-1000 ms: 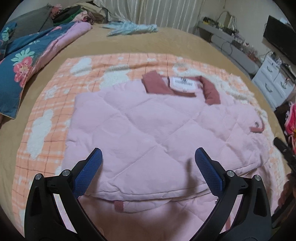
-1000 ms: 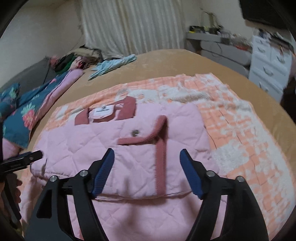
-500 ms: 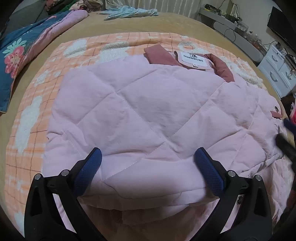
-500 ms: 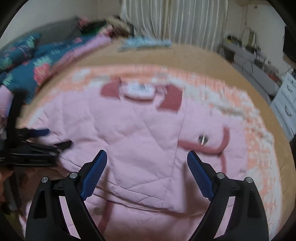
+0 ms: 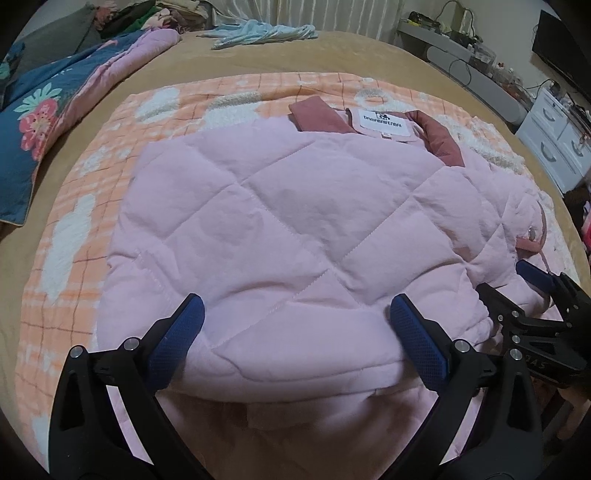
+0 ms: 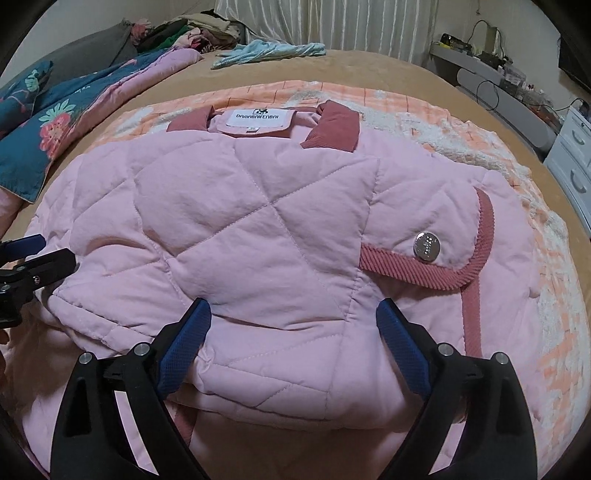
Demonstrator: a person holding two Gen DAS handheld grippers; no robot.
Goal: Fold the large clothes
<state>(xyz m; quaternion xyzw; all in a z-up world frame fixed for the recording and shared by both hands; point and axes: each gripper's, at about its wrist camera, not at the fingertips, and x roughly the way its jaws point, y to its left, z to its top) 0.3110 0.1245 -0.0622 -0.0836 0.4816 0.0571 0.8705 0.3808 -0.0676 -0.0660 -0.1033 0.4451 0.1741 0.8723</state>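
A pink quilted jacket (image 5: 295,221) lies folded on an orange checked blanket (image 5: 74,229), its dark pink collar and white label at the far side. It also shows in the right wrist view (image 6: 258,229), with a pocket flap and a silver snap (image 6: 426,245). My left gripper (image 5: 295,314) is open, its jaws on either side of the jacket's near folded edge. My right gripper (image 6: 293,317) is open at the same near edge, further right. Each gripper shows in the other's view: the right gripper (image 5: 532,295), the left gripper (image 6: 26,254).
The blanket (image 6: 480,122) lies on a tan bed (image 5: 332,51). A blue floral quilt (image 5: 44,118) and a pile of clothes sit at the far left. A light blue garment (image 5: 258,31) lies at the far end. White drawers (image 5: 557,147) stand to the right.
Both grippers have moved in close and low to the jacket's near folded edge. The right wrist view has swung back to face the pocket side. Both stay open.
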